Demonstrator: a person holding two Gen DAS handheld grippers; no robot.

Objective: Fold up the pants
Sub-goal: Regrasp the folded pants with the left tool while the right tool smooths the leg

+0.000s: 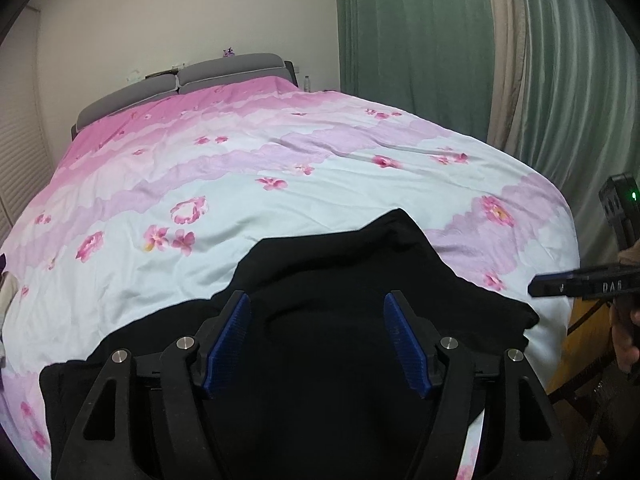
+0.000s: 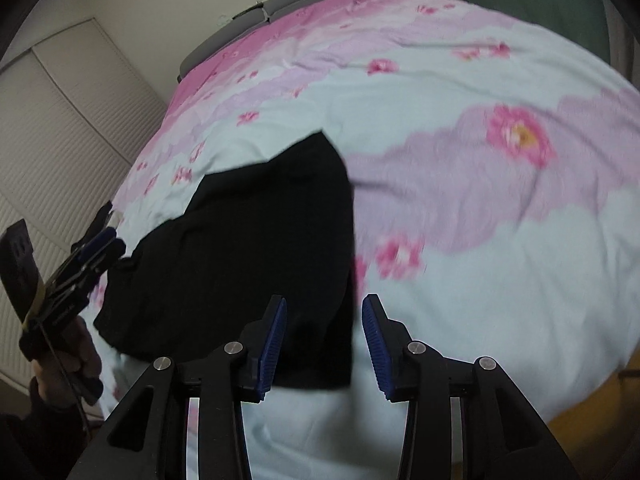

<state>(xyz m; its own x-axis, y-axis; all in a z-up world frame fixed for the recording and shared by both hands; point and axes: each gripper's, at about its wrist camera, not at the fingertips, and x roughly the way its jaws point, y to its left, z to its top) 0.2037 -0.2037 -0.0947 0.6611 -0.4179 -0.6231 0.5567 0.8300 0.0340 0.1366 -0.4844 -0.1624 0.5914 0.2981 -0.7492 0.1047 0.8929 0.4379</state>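
Black pants [image 1: 320,280] lie in a folded heap on the near end of the bed, also seen in the right wrist view [image 2: 248,248]. My left gripper [image 1: 318,304] is open and empty, hovering over the middle of the pants. My right gripper [image 2: 324,308] is open and empty over the pants' right edge, one blue pad over the cloth and the other over the quilt. The right gripper's tip also shows in the left wrist view [image 1: 560,286]. The left gripper shows at the left of the right wrist view [image 2: 94,246].
A pink and pale blue floral quilt [image 1: 280,168] covers the bed. A grey headboard [image 1: 224,70] stands at the far end. Green curtains [image 1: 420,32] hang on the right. White louvered doors [image 2: 60,128] stand on the left. The bed's near right edge drops to a yellow floor [image 1: 576,328].
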